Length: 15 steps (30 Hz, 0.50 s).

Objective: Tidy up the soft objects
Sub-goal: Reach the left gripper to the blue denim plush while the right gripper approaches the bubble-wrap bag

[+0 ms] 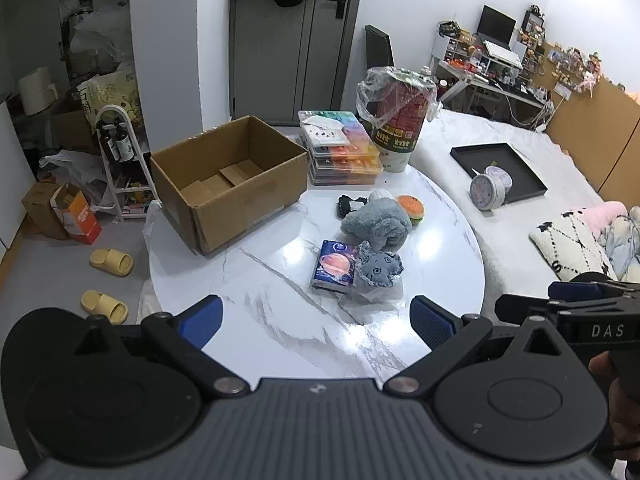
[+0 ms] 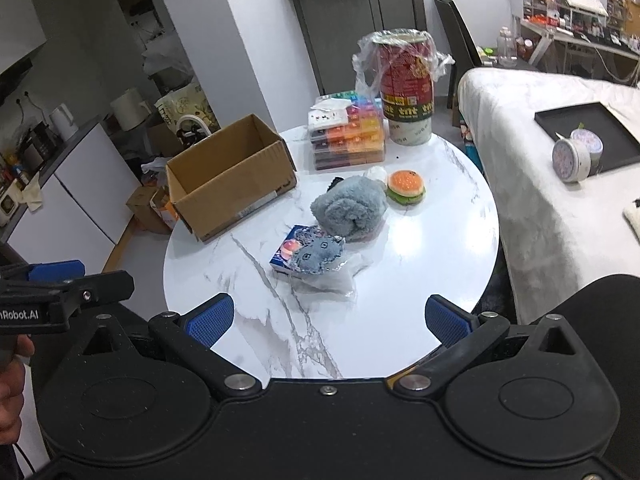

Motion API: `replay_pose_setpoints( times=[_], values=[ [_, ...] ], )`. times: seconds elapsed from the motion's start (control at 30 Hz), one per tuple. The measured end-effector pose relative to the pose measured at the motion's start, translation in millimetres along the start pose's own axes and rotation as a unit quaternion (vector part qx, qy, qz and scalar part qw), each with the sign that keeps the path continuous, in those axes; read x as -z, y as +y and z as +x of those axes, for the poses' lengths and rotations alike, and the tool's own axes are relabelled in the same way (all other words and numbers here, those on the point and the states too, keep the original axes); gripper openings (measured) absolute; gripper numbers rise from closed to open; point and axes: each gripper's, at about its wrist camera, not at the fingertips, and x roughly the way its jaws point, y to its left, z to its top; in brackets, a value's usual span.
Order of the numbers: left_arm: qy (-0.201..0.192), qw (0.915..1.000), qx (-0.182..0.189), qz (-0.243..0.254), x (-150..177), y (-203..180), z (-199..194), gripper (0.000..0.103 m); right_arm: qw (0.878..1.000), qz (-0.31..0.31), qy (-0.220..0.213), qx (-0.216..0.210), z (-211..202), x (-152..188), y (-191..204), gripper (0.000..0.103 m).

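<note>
One open cardboard box (image 1: 228,180) sits left on the round bench (image 1: 280,320). Beside it cluster one grey plush (image 1: 378,224), lying crosswise, one burger toy (image 1: 411,209) and one tissue pack (image 1: 334,268). Left gripper (image 1: 316,320) and right gripper (image 2: 328,318) hover with fingers spread wide, empty.

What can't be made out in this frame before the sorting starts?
- Small black item: in the right wrist view the grey plush hides nearly all of it.
- Cardboard box: its floor is hidden by its near wall in the right wrist view.
- Tissue pack: the blue fabric toy covers much of it in the right wrist view.
</note>
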Motion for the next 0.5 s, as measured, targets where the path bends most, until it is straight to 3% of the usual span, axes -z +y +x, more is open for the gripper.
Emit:
replay_pose_setpoints(
  times=[0.33, 0.5],
  values=[
    [0.014, 0.9999, 0.002, 0.003, -5.6, -6.7, 23.5, 0.099, 1.0, 0.024, 0.002, -0.013, 23.0, 1.8, -21.5, 0.102],
    [0.023, 0.9997, 0.005, 0.008, -9.2, -13.3, 37.2, 0.099, 0.998, 0.049, 0.015, -0.031, 36.5, 2.3, -34.8, 0.094]
  ],
)
